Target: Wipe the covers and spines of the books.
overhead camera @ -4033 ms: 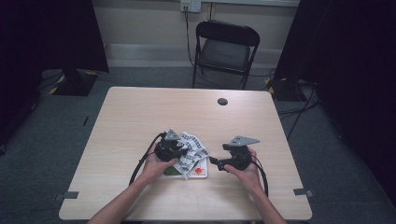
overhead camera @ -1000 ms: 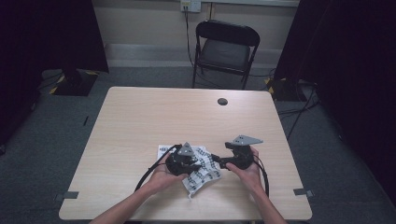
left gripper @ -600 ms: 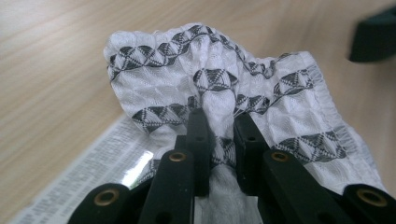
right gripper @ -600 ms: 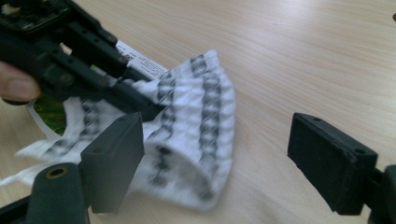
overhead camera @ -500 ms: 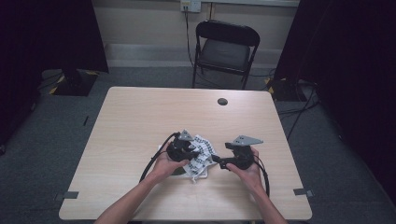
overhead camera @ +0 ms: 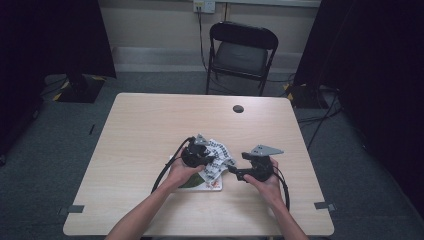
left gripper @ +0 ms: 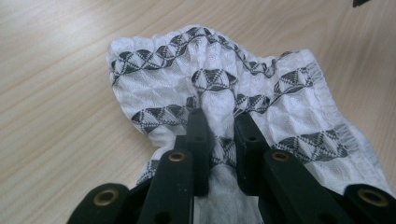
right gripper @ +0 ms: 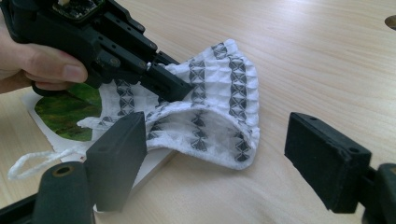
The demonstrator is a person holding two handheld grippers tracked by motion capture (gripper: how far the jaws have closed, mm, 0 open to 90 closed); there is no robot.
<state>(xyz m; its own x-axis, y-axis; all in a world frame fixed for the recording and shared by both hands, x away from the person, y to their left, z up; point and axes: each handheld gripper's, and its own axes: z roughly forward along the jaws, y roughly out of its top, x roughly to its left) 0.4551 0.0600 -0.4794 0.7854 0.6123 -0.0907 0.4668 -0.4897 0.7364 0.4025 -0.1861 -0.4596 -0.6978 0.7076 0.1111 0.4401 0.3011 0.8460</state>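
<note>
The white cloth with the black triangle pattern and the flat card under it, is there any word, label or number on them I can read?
None can be read.
White patterned cloth: woven triangles, no lettering.
Flat white card with a green picture: no legible text; a small red mark near its edge in the high view is too small to read.

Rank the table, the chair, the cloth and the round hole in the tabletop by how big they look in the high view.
1. Table, largest by far.
2. Chair; it stands farther from the camera, so its true size is less sure.
3. Cloth, partly hidden under the left gripper.
4. Hole, smallest.
</note>
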